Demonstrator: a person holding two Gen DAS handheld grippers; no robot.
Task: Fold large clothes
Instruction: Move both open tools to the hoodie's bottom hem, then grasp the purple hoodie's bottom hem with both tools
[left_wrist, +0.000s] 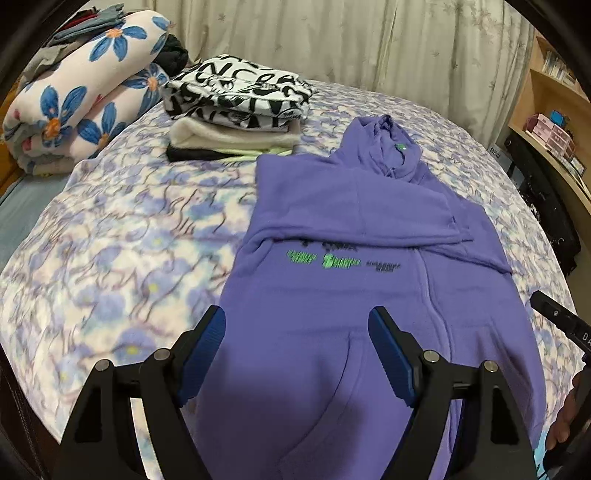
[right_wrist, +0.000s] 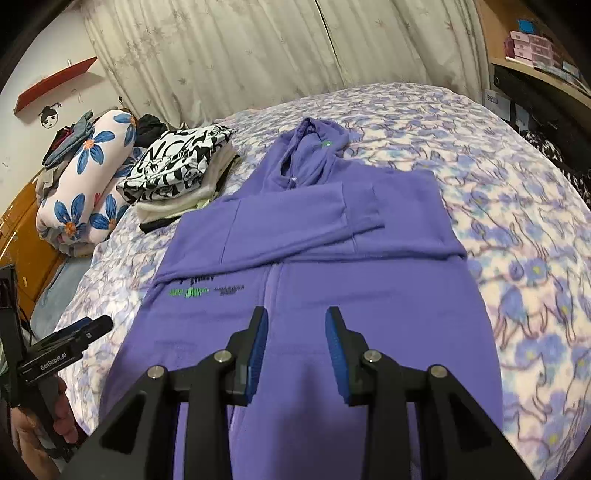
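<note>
A purple hoodie (left_wrist: 369, 206) (right_wrist: 314, 206) lies flat on the bed, hood at the far end. Both sleeves are folded across the chest, just above a green print (left_wrist: 325, 260). My left gripper (left_wrist: 297, 317) hovers open over the lower left part of the hoodie, with nothing between its blue pads. My right gripper (right_wrist: 297, 315) hangs over the hoodie's lower middle, its jaws a narrower gap apart and empty. Each gripper also shows in the other's view: the right gripper (left_wrist: 557, 321) at the right edge, the left gripper (right_wrist: 66, 339) at the lower left, held by a hand (right_wrist: 40, 432).
A stack of folded clothes (left_wrist: 236, 96) (right_wrist: 177, 162) with a black-and-white print on top sits left of the hood. A rolled floral blanket (left_wrist: 74, 96) (right_wrist: 85, 177) lies beyond it. The flowered bedspread (left_wrist: 110, 240) surrounds the hoodie. Wooden shelves (left_wrist: 554, 122) stand at the right, curtains behind.
</note>
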